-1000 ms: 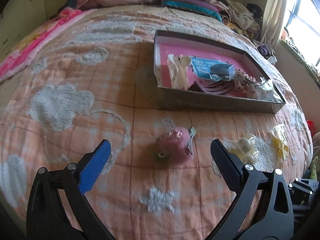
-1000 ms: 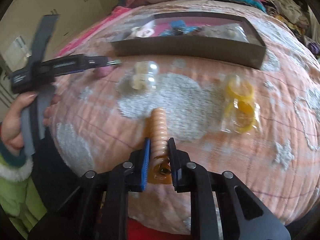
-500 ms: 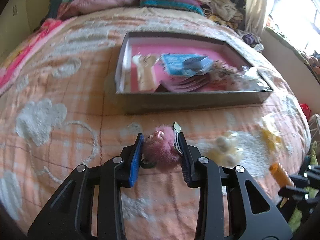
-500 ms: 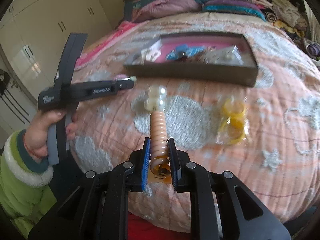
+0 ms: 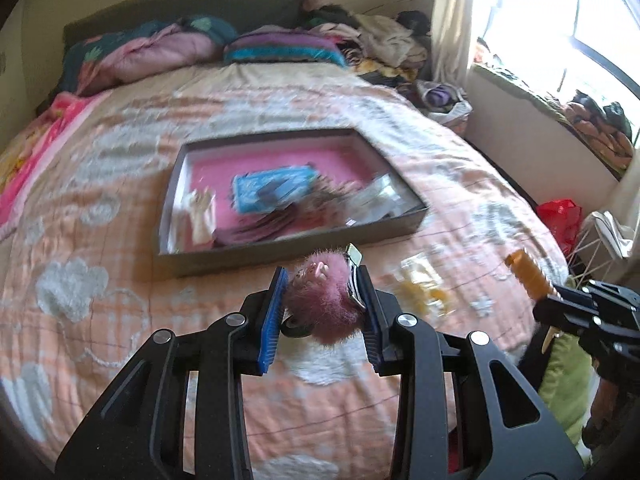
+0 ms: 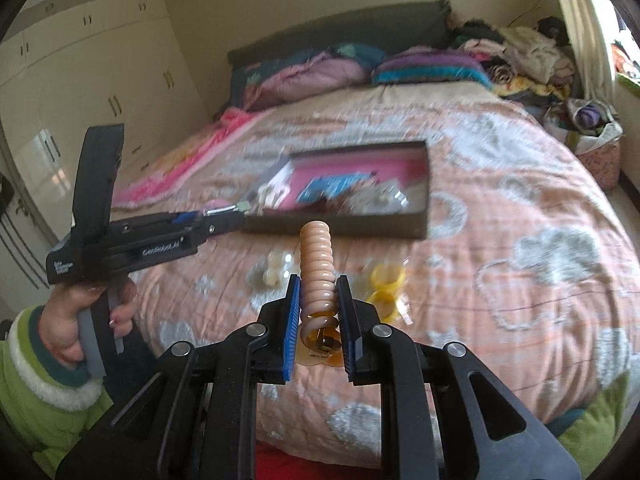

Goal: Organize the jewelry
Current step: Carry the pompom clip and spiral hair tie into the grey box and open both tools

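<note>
The box (image 5: pixel 288 258) lies ahead of and below both grippers on the bed (image 5: pixel 120 300), its long side across the view, and the left gripper (image 5: pixel 322 308) is the nearer. Its jaws are clamped on a pink fluffy hair clip (image 5: pixel 324 304); the right gripper (image 6: pixel 318 316) pinches a peach spiral hair tie (image 6: pixel 316 260), which points toward the box. A second ago the left jaws stood wide over the clip (then on the bed); both pieces now ride higher.

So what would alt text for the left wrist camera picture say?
The left gripper clamps a fuzzy pink hair clip above an orange bedspread, facing an open box with a pink lining. At right, the right gripper holds a ridged orange clip.
</note>
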Demonstrator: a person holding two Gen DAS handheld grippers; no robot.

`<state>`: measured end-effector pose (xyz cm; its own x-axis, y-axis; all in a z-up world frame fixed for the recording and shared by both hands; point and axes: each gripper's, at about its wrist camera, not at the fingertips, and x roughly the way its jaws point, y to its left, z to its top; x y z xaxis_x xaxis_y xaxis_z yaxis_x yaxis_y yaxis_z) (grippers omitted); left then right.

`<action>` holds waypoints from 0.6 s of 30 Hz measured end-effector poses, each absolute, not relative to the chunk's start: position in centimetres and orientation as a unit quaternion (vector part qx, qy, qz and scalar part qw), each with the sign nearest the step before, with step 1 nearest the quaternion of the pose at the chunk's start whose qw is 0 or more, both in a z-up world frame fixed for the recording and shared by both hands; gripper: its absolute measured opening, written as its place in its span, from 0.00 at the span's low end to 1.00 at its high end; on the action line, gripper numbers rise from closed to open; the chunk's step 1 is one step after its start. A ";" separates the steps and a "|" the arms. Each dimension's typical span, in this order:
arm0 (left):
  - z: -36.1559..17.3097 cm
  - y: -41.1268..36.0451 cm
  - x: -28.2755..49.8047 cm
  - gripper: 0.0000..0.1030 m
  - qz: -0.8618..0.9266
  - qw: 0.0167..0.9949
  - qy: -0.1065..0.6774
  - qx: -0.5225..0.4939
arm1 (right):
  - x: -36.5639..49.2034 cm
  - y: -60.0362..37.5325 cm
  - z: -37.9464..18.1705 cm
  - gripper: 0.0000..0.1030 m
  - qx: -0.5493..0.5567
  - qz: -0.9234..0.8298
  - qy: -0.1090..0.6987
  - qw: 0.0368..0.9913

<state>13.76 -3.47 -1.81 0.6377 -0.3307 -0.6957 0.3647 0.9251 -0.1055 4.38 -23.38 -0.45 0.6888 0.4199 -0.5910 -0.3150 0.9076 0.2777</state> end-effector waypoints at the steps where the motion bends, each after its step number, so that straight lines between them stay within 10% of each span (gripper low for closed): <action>1: -1.4 -3.9 13.6 0.25 -0.196 0.906 0.375 0.025 | 4.0 -23.9 0.0 0.17 0.079 0.197 0.333 0.919; 18: 2.9 -10.3 11.8 0.25 -0.233 0.907 0.349 0.045 | 0.2 -33.2 7.4 0.17 0.097 0.131 0.216 0.963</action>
